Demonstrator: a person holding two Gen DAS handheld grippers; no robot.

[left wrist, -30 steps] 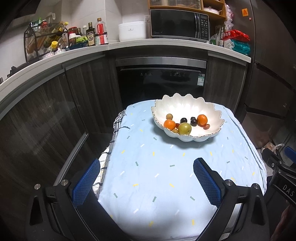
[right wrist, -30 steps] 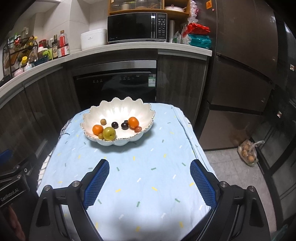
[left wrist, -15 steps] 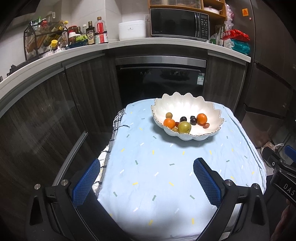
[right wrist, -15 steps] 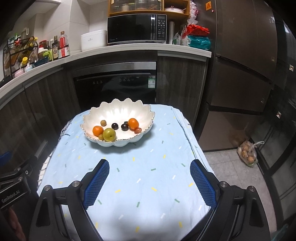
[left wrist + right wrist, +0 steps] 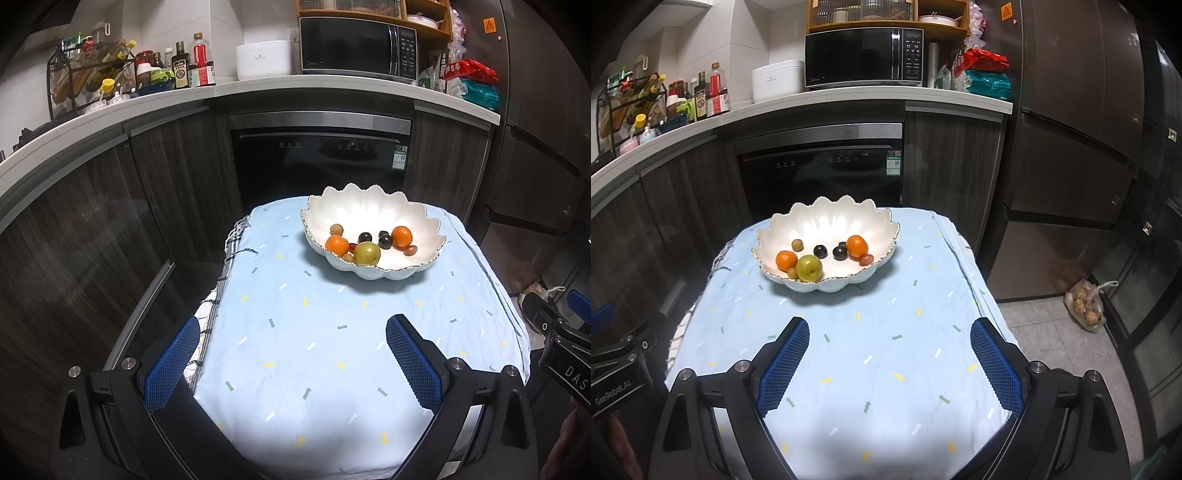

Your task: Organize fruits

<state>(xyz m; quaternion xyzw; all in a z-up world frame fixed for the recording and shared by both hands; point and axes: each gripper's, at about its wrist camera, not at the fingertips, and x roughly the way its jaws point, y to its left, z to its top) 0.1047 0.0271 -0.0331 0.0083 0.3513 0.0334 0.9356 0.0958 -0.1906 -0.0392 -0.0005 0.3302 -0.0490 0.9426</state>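
All the fruits (image 5: 820, 256) visible already lie in the scalloped white bowl (image 5: 827, 218) at twelve o'clock on the blue cloth (image 5: 886, 350), so little seems left, while the left gripper (image 5: 291, 363) and right gripper (image 5: 892, 363) hover spread and empty.

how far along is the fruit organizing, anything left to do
Done, it seems: every visible fruit, the green apple, two oranges and the small dark ones, sits inside the white scalloped bowl; none lies on the blue tablecloth. In hand: nothing; the left gripper and right gripper are open and empty, short of the bowl. Left: nothing visible.
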